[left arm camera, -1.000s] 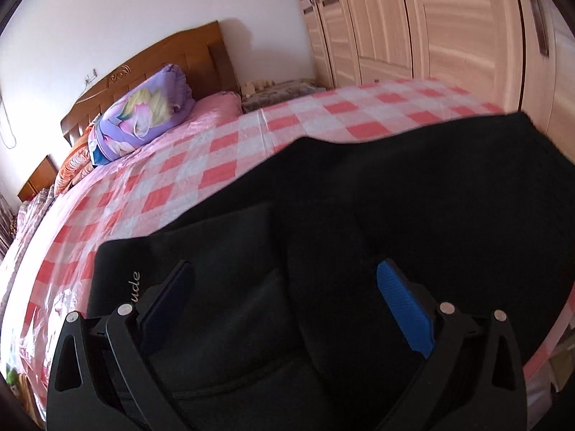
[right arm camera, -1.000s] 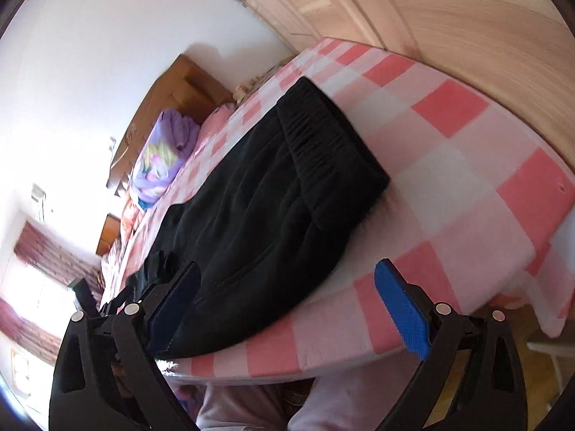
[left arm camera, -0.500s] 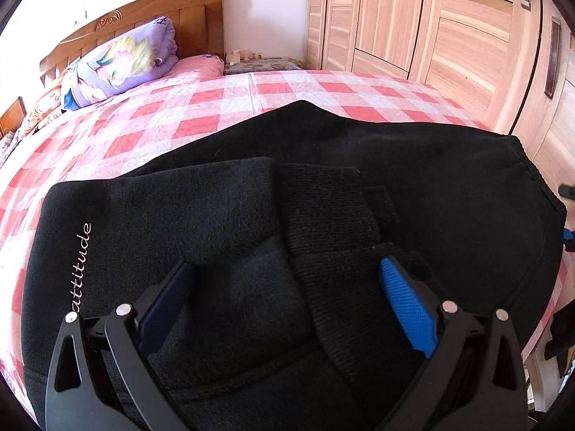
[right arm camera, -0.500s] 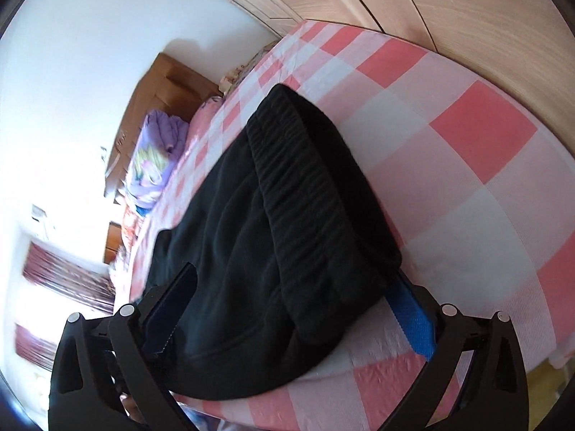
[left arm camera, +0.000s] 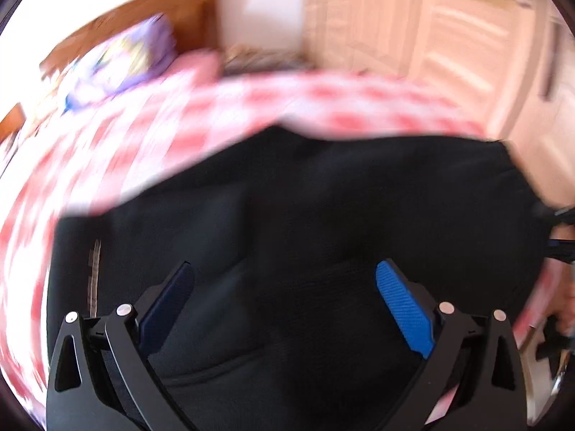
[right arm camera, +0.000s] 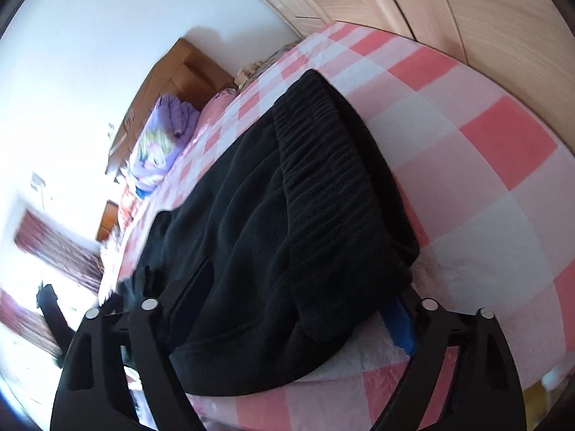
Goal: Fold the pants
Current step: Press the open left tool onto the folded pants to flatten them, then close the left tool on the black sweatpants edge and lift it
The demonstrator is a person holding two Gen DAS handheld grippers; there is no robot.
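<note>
Left tongs [left arm camera: 284, 305] hovering over pants [left arm camera: 305, 215], jaws wide apart, gripping nothing. Right tongs [right arm camera: 305, 305] also spread, straddling folded waistband corner [right arm camera: 345, 251], probably preparing to pinch for next fold. One black pants, lying on bed [right arm camera: 485, 186] near edge. Far behind: one purple pillow [right arm camera: 161, 143], one wardrobe [left arm camera: 449, 54].

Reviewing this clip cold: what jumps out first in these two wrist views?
The black pants dominate both views, lying on the pink-and-white checked bedsheet near the bed's edge. The right tongs straddle the ribbed waistband end, jaws apart; the left tongs hang open over the fabric in a motion-blurred view. A purple pillow lies by the wooden headboard.
</note>
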